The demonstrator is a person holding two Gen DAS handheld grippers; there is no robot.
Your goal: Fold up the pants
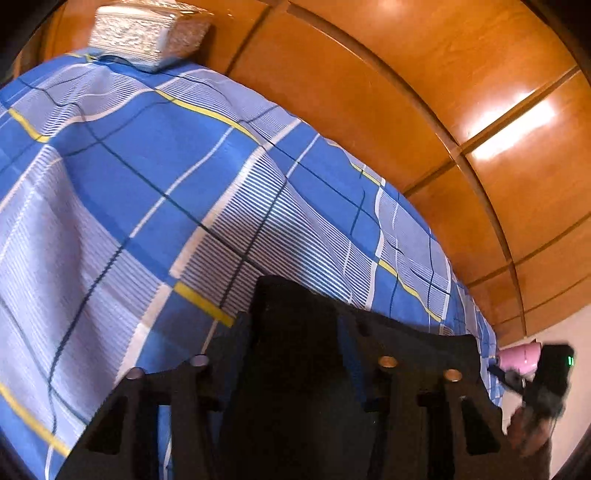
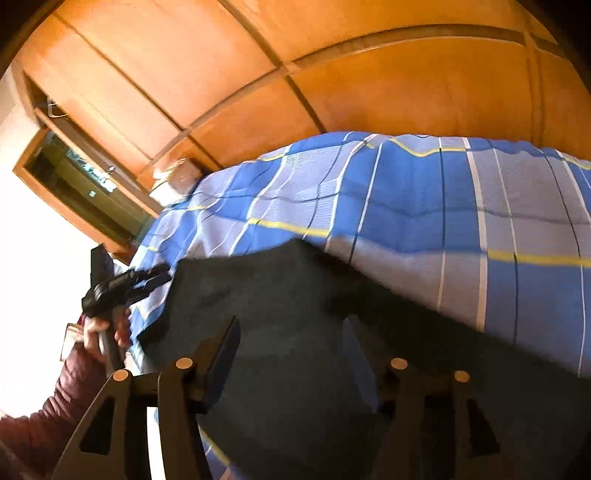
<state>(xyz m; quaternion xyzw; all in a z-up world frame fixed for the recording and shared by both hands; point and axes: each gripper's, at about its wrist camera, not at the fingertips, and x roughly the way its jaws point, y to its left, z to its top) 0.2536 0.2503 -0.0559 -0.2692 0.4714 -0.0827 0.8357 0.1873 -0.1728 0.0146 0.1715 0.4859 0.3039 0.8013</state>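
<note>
The dark pants (image 2: 295, 295) lie on a bed covered with a blue plaid sheet (image 2: 461, 206). In the left wrist view the pants (image 1: 295, 325) fill the space between my left gripper's fingers (image 1: 343, 354); the gripper (image 1: 295, 332) looks closed on the cloth. In the right wrist view my right gripper (image 2: 291, 332) has its jaws apart with the dark cloth lying between and under them. The left gripper (image 2: 147, 280) shows at the left of the right wrist view, at the pants' edge. The right gripper (image 1: 546, 369) shows blurred at the right of the left wrist view.
A shiny wooden wardrobe (image 1: 424, 110) stands behind the bed. A clear-wrapped package (image 1: 147, 33) sits on the bed's far corner. A pink object (image 1: 521, 358) lies past the bed's right edge. A dark doorway or window (image 2: 85, 188) is at the left.
</note>
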